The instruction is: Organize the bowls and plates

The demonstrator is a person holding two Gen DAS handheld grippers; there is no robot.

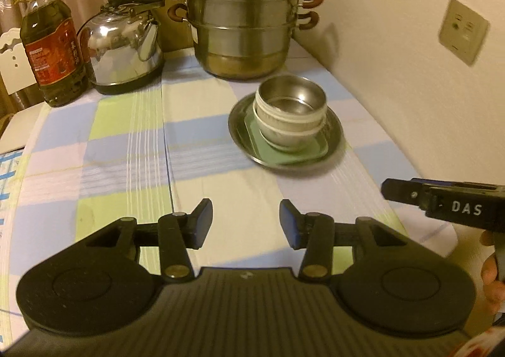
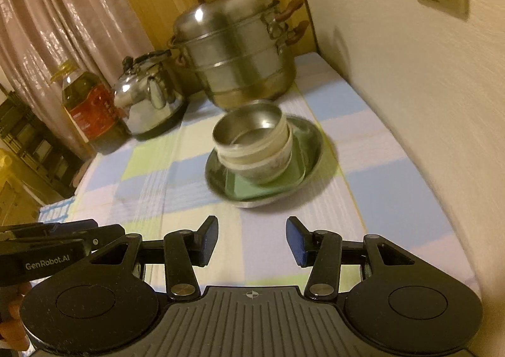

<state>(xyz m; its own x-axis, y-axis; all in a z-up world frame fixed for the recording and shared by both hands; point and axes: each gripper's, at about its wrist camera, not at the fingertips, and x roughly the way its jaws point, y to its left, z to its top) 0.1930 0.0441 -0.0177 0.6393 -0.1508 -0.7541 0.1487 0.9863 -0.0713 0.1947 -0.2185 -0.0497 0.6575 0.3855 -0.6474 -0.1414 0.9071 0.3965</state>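
Note:
A round steel plate (image 1: 243, 123) (image 2: 217, 178) rests on the checked tablecloth near the wall. On it lies a pale green square plate (image 1: 258, 137) (image 2: 240, 188), and on that stand nested bowls, a steel bowl (image 1: 292, 98) (image 2: 249, 126) uppermost. My left gripper (image 1: 246, 219) hovers open over bare cloth, short of the stack. Its side also shows in the right wrist view as the left gripper (image 2: 104, 235). My right gripper (image 2: 252, 238) is open too, nothing between its blue pads, with the stack ahead. It enters the left wrist view as the right gripper (image 1: 397, 191).
A tall steel steamer pot (image 1: 244, 22) (image 2: 235, 50) stands at the back by the wall. Left of it are a shiny kettle (image 1: 123, 44) (image 2: 148, 104) and an oil bottle (image 1: 50, 47) (image 2: 90, 104). The wall with sockets (image 1: 462, 30) runs along the right.

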